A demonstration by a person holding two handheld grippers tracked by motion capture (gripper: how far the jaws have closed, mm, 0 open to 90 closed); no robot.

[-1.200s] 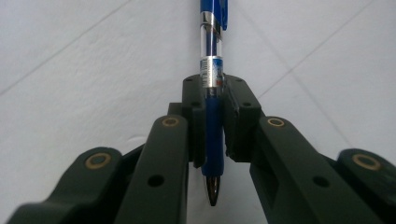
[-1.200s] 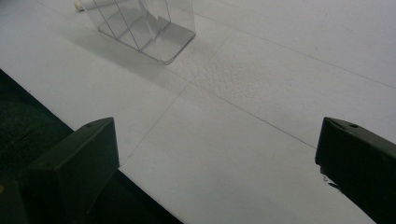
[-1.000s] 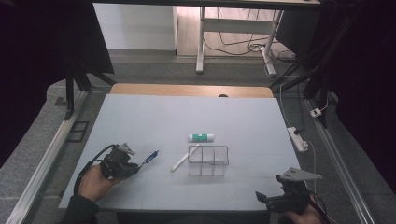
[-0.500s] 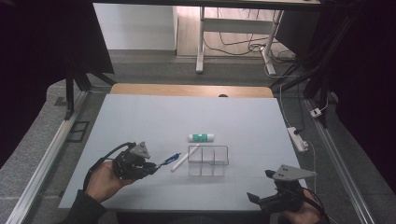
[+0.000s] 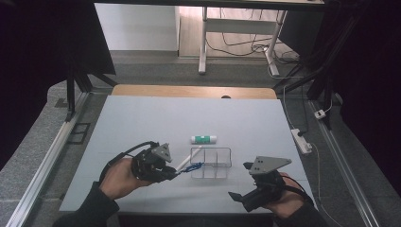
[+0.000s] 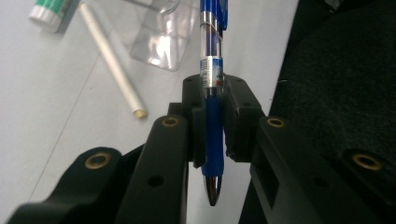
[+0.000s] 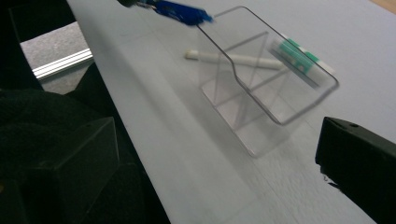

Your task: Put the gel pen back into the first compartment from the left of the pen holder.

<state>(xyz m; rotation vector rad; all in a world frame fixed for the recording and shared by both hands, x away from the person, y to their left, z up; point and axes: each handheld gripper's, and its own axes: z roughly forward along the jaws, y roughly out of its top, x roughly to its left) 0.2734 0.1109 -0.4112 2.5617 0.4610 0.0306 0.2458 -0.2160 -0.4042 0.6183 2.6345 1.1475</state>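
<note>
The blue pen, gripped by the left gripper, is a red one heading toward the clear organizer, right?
Not red: the pen is blue, as the left gripper view shows. The left gripper does clamp it, near the clear organizer.

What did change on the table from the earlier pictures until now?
The left gripper, shut on the blue pen, carried it rightward to the left rim of the clear organizer. The right gripper shifted slightly left, its fingers open. The white stick, the green-and-white tube and the organizer stayed put.
</note>
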